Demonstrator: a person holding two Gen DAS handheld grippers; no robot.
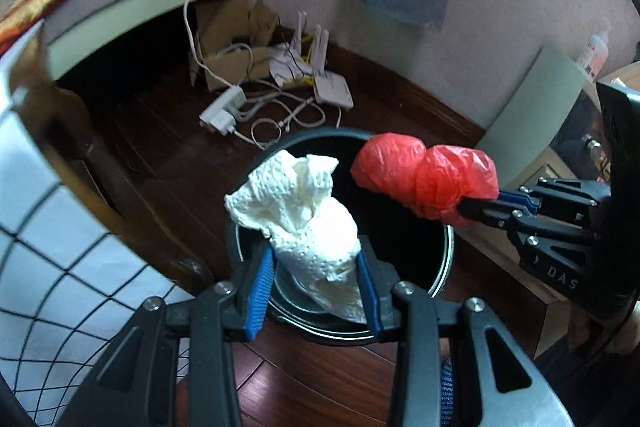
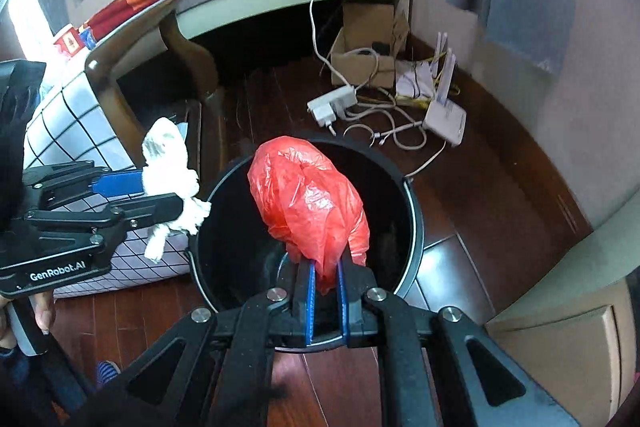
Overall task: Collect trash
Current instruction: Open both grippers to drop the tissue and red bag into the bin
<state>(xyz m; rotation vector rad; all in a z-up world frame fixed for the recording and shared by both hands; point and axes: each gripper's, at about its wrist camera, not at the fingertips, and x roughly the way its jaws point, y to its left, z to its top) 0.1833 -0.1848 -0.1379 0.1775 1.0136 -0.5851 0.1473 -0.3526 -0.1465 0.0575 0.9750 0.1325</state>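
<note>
Paper first: at the lower centre of the left wrist view, the left tool (image 1: 316,287) is clamped on a crumpled white paper towel (image 1: 304,211), its blue pads pressing the lower end while the loose upper folds flare out above the open black trash bin (image 1: 440,279). The towel looks very light and soft, so it would likely crush rather than resist; the bunched, thicker lower part where it is held now seems the surest place to hold it.

To the right in that same view, and at the centre of the right wrist view, the right tool (image 2: 323,287) is closed nearly tight on a thin tail of a wadded red plastic bag (image 2: 308,195). The bag hangs directly over the bin's mouth. Thin film like that is probably slippery and springy, so a pinch on the twisted, gathered end is a better hold than the puffy body.

Both pieces are still in the air, neither yet inside the bin. Beyond, at the upper right of the right wrist view, a power strip (image 2: 332,103) and tangled cables lie on the dark wooden floor (image 2: 480,195).
</note>
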